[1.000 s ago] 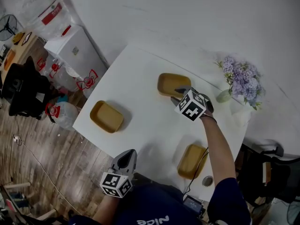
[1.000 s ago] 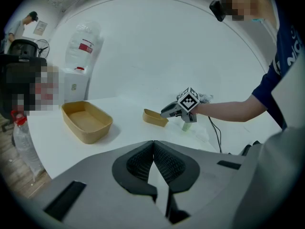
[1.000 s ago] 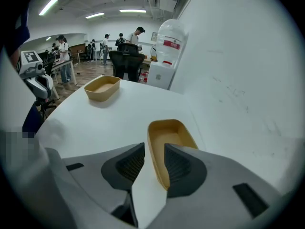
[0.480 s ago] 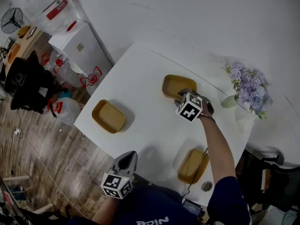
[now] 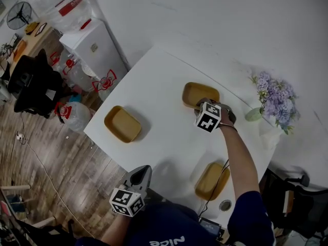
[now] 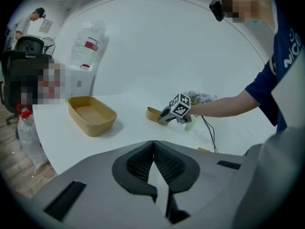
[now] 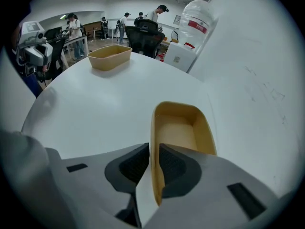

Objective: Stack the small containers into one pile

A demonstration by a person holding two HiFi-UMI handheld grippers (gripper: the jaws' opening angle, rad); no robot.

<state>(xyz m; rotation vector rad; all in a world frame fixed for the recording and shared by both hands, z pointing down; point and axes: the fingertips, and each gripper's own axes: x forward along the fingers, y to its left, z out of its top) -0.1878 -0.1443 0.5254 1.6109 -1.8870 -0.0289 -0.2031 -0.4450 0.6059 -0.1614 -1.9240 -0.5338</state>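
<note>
Three tan containers sit apart on the white table (image 5: 164, 81): one far (image 5: 197, 94), one at the left (image 5: 122, 124), one near the front right edge (image 5: 209, 179). My right gripper (image 5: 201, 104) points steeply down at the far container's near end. In the right gripper view the right gripper (image 7: 154, 156) has just been closing, and its pads now press on that container's (image 7: 178, 128) thin wall. My left gripper (image 5: 142, 172) hangs by the table's front edge, away from all three. In its own view the left gripper (image 6: 153, 144) is shut with nothing between the pads.
A vase of purple flowers (image 5: 271, 99) stands at the table's far right, close to the held container. A cable (image 5: 218, 186) runs past the near container. A white cabinet (image 5: 92, 45) with a water bottle, and chairs, stand left of the table. People stand in the background.
My right gripper has come down onto the near wall of the far container. The left gripper has stayed where it was.
</note>
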